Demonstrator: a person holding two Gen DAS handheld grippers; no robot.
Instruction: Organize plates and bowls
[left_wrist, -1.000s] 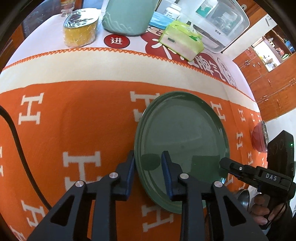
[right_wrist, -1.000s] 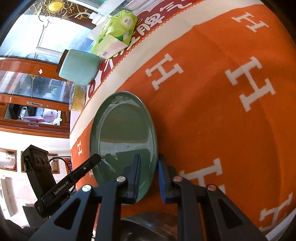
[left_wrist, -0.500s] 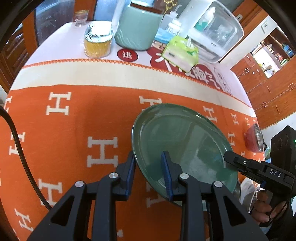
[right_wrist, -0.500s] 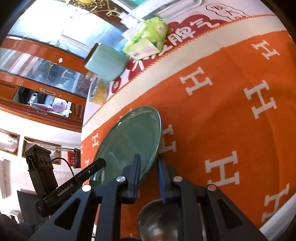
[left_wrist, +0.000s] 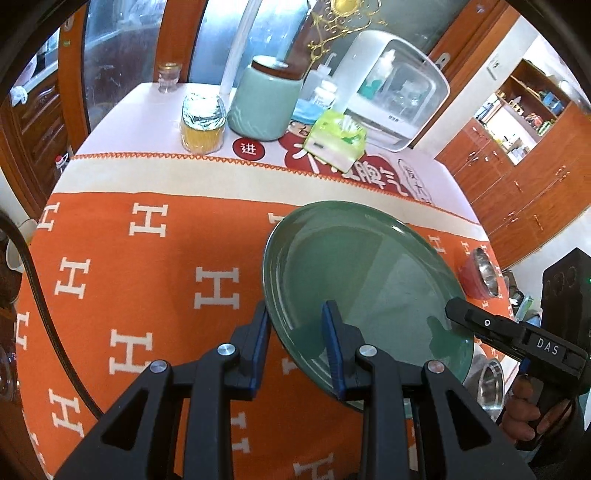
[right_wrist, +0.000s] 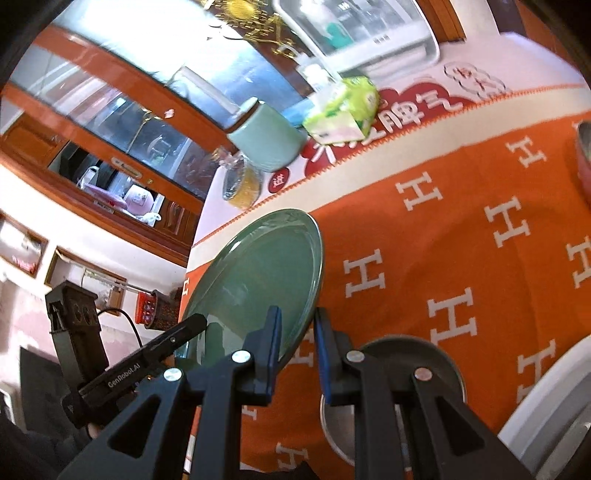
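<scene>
A large green plate hangs tilted above the orange table cloth, held at two opposite edges. My left gripper is shut on its near-left rim. My right gripper is shut on the rim at the other side; in the left wrist view it shows as a black tool at the plate's right edge. In the right wrist view the plate stands almost edge-on. A steel bowl sits on the cloth below the right gripper. A red bowl with a steel inside rests near the table's right edge.
At the back of the table stand a yellow jar with foil lid, a pale green canister, a green tissue pack and a white appliance. A black cable runs along the left. Wooden cabinets lie beyond on the right.
Both grippers have lifted the green plate off the cloth; it now hangs higher and more tilted. The steel bowl has come into view below the right gripper.
</scene>
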